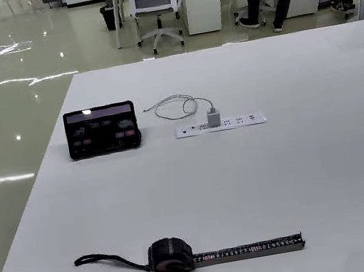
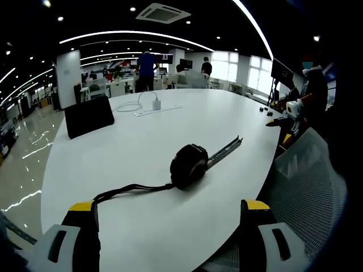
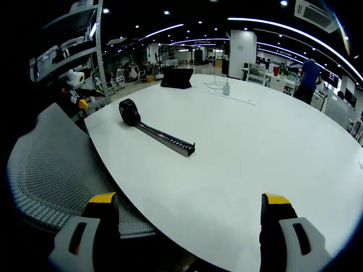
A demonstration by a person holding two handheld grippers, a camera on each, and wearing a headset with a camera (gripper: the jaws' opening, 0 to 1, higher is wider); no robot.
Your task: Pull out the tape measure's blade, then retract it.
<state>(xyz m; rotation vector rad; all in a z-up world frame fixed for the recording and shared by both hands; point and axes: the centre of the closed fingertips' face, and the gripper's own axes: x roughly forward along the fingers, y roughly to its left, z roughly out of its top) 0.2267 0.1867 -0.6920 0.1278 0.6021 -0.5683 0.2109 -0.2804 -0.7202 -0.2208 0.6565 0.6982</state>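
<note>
Left gripper [image 2: 168,205] and right gripper [image 3: 189,198] gape empty; a clumsy grab could shove the tape [image 1: 171,256] (blade [image 1: 250,249] out) off the bench [image 1: 245,181].

Table [image 1: 313,170]: tape measure [image 1: 171,256], tablet [image 1: 102,130], power strip [image 1: 222,124]

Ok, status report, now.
Left tool open, right tool open, both off the tape measure. Its blade out, flat on table. Far side: tablet, power strip; nothing between.
</note>
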